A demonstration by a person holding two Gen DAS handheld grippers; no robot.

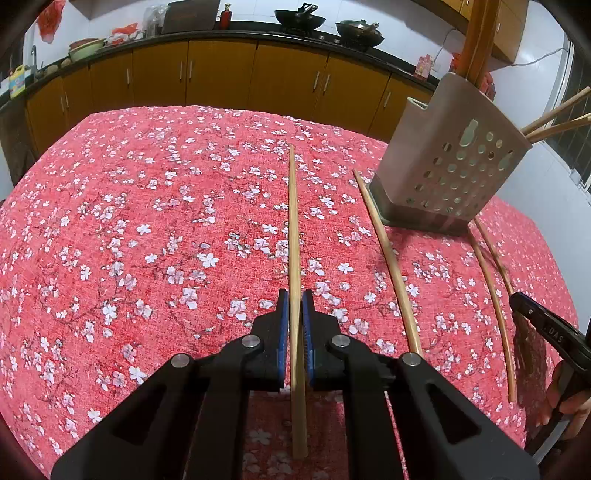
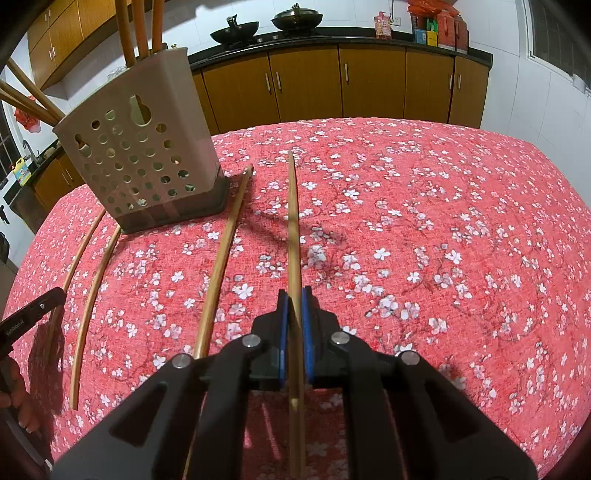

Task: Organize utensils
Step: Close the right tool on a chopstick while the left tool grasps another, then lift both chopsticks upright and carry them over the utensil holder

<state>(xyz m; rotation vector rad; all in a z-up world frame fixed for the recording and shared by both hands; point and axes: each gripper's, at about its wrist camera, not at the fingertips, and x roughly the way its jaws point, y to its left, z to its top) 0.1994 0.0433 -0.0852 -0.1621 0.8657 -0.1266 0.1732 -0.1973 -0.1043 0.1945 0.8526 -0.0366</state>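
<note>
My left gripper point(image 1: 294, 302) is shut on a wooden chopstick point(image 1: 293, 221) that points forward over the table. My right gripper point(image 2: 294, 301) is shut on another chopstick point(image 2: 293, 221), also pointing forward. A beige perforated utensil holder point(image 1: 448, 166) stands at the right in the left wrist view and at the left in the right wrist view point(image 2: 140, 158), with several chopsticks standing in it. Loose chopsticks point(image 1: 388, 254) lie on the cloth beside its base; they also show in the right wrist view point(image 2: 221, 258).
The table wears a red floral cloth point(image 1: 147, 221). Two more thin chopsticks point(image 2: 92, 295) lie left of the holder. Yellow kitchen cabinets point(image 1: 221, 74) and a counter with woks point(image 2: 236, 31) run behind the table. The other gripper's edge shows at the right point(image 1: 546, 328).
</note>
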